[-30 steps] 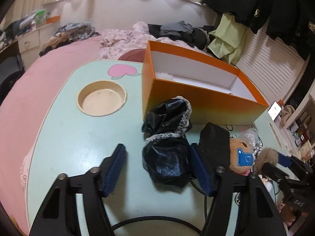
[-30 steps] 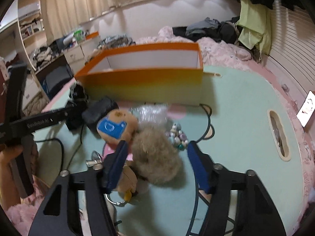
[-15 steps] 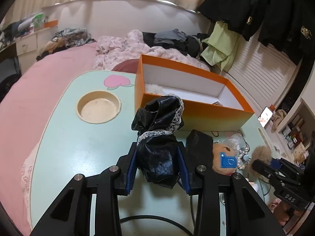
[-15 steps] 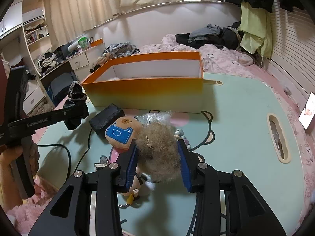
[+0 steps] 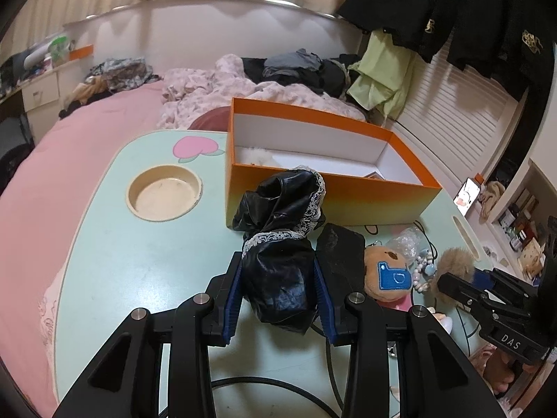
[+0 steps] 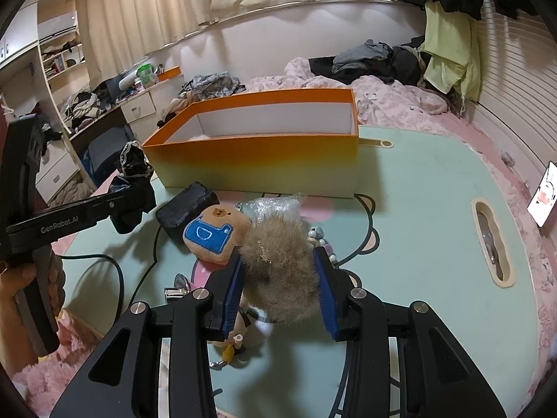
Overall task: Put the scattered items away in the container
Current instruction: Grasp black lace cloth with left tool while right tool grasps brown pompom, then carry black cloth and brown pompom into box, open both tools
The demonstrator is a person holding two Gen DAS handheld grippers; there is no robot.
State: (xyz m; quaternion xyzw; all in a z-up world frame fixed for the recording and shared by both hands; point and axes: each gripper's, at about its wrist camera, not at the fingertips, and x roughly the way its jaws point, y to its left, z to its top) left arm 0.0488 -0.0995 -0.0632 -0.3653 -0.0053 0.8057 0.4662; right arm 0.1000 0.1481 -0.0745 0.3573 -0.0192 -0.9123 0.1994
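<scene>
Surface: mint-green cartoon-print table (image 5: 104,261) on a pink bed (image 5: 52,160); cluttered bedroom. Orange cardboard box, white inside (image 5: 330,202), stands open on the table.

Left gripper (image 5: 278,299): jaws just narrowed, clamping black lace-trimmed glossy fabric bundle (image 5: 278,278) before the box.

Right gripper (image 6: 280,289): likewise clamped on tan fluffy pompom (image 6: 278,261). Only the right view shows a hand (image 6: 21,278).

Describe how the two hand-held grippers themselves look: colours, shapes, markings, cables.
Both are matte black, with angular, cut-out finger arms, silver round bolts at the joints and ribbed blue pads. The left hand-held gripper has a black cable looping beneath it; seen from the right wrist, its side reads "GenRobot.AI". The right hand-held gripper, seen from the left wrist, carries the white letters "DAS".
</scene>
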